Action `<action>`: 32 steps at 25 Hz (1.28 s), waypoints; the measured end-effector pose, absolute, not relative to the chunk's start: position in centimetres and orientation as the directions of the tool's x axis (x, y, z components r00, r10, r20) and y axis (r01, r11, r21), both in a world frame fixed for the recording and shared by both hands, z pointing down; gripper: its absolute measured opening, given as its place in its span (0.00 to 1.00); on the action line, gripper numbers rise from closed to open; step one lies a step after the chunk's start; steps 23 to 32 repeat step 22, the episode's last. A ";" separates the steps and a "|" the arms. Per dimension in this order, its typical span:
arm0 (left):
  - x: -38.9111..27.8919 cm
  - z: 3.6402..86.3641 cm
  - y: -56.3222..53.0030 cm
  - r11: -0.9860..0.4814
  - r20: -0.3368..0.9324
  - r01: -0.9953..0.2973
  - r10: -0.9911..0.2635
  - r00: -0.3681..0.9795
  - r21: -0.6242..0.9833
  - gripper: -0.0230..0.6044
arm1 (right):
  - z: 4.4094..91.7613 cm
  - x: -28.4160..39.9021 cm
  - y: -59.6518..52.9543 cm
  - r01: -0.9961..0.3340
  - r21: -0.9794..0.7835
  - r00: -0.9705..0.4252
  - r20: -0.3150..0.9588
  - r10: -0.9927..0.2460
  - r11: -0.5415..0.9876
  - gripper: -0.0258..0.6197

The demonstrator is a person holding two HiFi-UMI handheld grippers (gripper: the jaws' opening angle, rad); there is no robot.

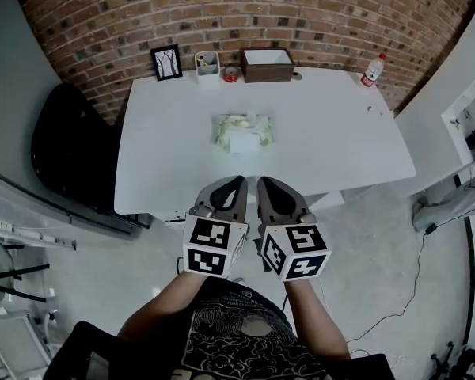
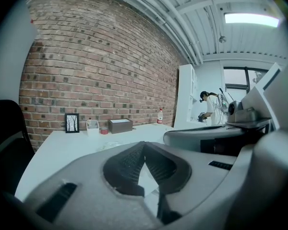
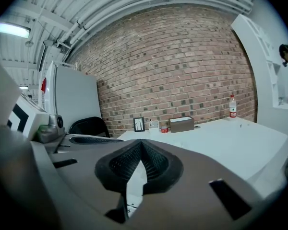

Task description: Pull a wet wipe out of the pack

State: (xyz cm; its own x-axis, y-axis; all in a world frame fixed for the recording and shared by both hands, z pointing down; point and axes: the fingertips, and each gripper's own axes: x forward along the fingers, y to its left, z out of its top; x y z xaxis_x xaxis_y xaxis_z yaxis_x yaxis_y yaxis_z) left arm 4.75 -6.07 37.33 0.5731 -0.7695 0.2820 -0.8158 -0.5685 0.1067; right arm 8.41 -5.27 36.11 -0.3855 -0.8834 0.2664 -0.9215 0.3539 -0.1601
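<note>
Left gripper (image 1: 236, 182) and right gripper (image 1: 264, 182) are held side by side, almost touching, just off the near edge of the white rectangular table (image 1: 166, 172). Both point forward at it. Bare forearms run straight out from the torso, with the marker cubes on the person's side. Left gripper view: jaws together, ribbed black pads (image 2: 127, 164) meeting at the tips, nothing between them. Right gripper view: same, shut and empty. The pale green soft-plastic wet wipe pack (image 1: 242, 131) lies flat mid-table with a white flap on top, straight ahead of both grippers and well apart from the tips. Along the back edge by the brick wall: black picture frame (image 1: 167, 62), white cup (image 1: 207, 62), small red can (image 1: 231, 74), brown open box (image 1: 267, 65), and a clear red-capped bottle (image 1: 372, 70) at the far right corner. Black chair (image 1: 71, 149) sits left of the table.
</note>
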 end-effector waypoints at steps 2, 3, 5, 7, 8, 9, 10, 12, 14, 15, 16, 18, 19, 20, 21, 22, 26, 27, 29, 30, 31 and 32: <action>4.8 37.4 -5.6 -0.570 0.281 -0.815 -0.769 0.574 0.103 0.06 | 36.4 8.5 -4.7 -0.923 -0.153 -0.382 0.269 -0.884 0.352 0.06; 4.9 37.4 -5.4 -0.571 0.280 -0.815 -0.769 0.574 0.102 0.06 | 36.5 8.5 -4.5 -0.924 -0.152 -0.380 0.270 -0.885 0.351 0.07; 4.9 37.5 -5.1 -0.570 0.280 -0.815 -0.769 0.574 0.104 0.06 | 36.7 8.5 -4.1 -0.924 -0.154 -0.380 0.273 -0.884 0.350 0.07; 5.0 37.6 -4.7 -0.569 0.280 -0.815 -0.769 0.574 0.109 0.06 | 37.0 8.5 -3.8 -0.922 -0.164 -0.383 0.276 -0.882 0.350 0.06; 5.0 37.7 -4.6 -0.569 0.281 -0.815 -0.769 0.575 0.111 0.06 | 37.1 8.5 -3.7 -0.922 -0.168 -0.384 0.277 -0.881 0.349 0.07; 5.0 37.8 -4.4 -0.569 0.283 -0.815 -0.768 0.575 0.112 0.06 | 37.1 8.5 -3.6 -0.922 -0.171 -0.385 0.278 -0.880 0.349 0.06; 5.1 37.8 -4.3 -0.569 0.284 -0.814 -0.767 0.576 0.113 0.06 | 37.2 8.5 -3.5 -0.921 -0.173 -0.385 0.279 -0.880 0.348 0.07; 5.1 37.9 -4.2 -0.568 0.287 -0.815 -0.767 0.575 0.115 0.06 | 37.2 8.5 -3.4 -0.919 -0.186 -0.389 0.279 -0.878 0.348 0.06; 5.0 38.0 -4.3 -0.563 0.289 -0.818 -0.769 0.571 0.118 0.06 | 37.2 8.5 -3.4 -0.916 -0.199 -0.394 0.280 -0.875 0.348 0.07; 4.9 38.0 -4.3 -0.560 0.289 -0.820 -0.770 0.569 0.120 0.06 | 37.3 8.5 -3.4 -0.916 -0.200 -0.395 0.281 -0.875 0.349 0.07; 4.8 37.9 -4.4 -0.559 0.289 -0.820 -0.771 0.568 0.120 0.06 | 37.3 8.5 -3.5 -0.916 -0.199 -0.395 0.282 -0.874 0.349 0.07; 4.8 37.9 -4.4 -0.559 0.289 -0.820 -0.771 0.567 0.120 0.06 | 37.4 8.5 -3.4 -0.916 -0.197 -0.395 0.283 -0.874 0.350 0.06; 4.9 37.9 -4.3 -0.559 0.289 -0.820 -0.771 0.568 0.120 0.06 | 37.4 8.5 -3.4 -0.916 -0.197 -0.395 0.284 -0.874 0.350 0.06; 5.0 38.0 -4.3 -0.560 0.289 -0.820 -0.770 0.568 0.120 0.06 | 37.4 8.5 -3.4 -0.916 -0.196 -0.395 0.284 -0.874 0.351 0.07; 5.0 38.0 -4.3 -0.560 0.290 -0.819 -0.770 0.569 0.121 0.06 | 37.4 8.6 -3.4 -0.916 -0.195 -0.395 0.285 -0.873 0.351 0.07; 5.1 38.0 -4.3 -0.561 0.290 -0.819 -0.769 0.570 0.121 0.06 | 37.4 8.6 -3.4 -0.916 -0.194 -0.395 0.285 -0.873 0.351 0.07; 5.1 38.0 -4.3 -0.561 0.290 -0.819 -0.769 0.570 0.121 0.06 | 37.4 8.6 -3.4 -0.916 -0.194 -0.395 0.285 -0.873 0.351 0.07; 5.1 38.0 -4.3 -0.561 0.290 -0.819 -0.769 0.570 0.121 0.06 | 37.4 8.6 -3.4 -0.916 -0.194 -0.395 0.285 -0.873 0.351 0.07; 5.1 38.0 -4.3 -0.561 0.290 -0.819 -0.769 0.570 0.121 0.06 | 37.4 8.6 -3.4 -0.916 -0.194 -0.395 0.285 -0.873 0.351 0.07; 5.1 38.0 -4.3 -0.561 0.290 -0.819 -0.769 0.570 0.121 0.06 | 37.4 8.6 -3.4 -0.916 -0.194 -0.395 0.285 -0.873 0.351 0.07; 5.1 38.0 -4.3 -0.561 0.290 -0.819 -0.769 0.570 0.121 0.06 | 37.4 8.6 -3.4 -0.916 -0.194 -0.395 0.285 -0.873 0.351 0.07; 5.1 38.0 -4.3 -0.561 0.290 -0.819 -0.769 0.570 0.121 0.06 | 37.4 8.6 -3.4 -0.916 -0.194 -0.395 0.285 -0.873 0.351 0.07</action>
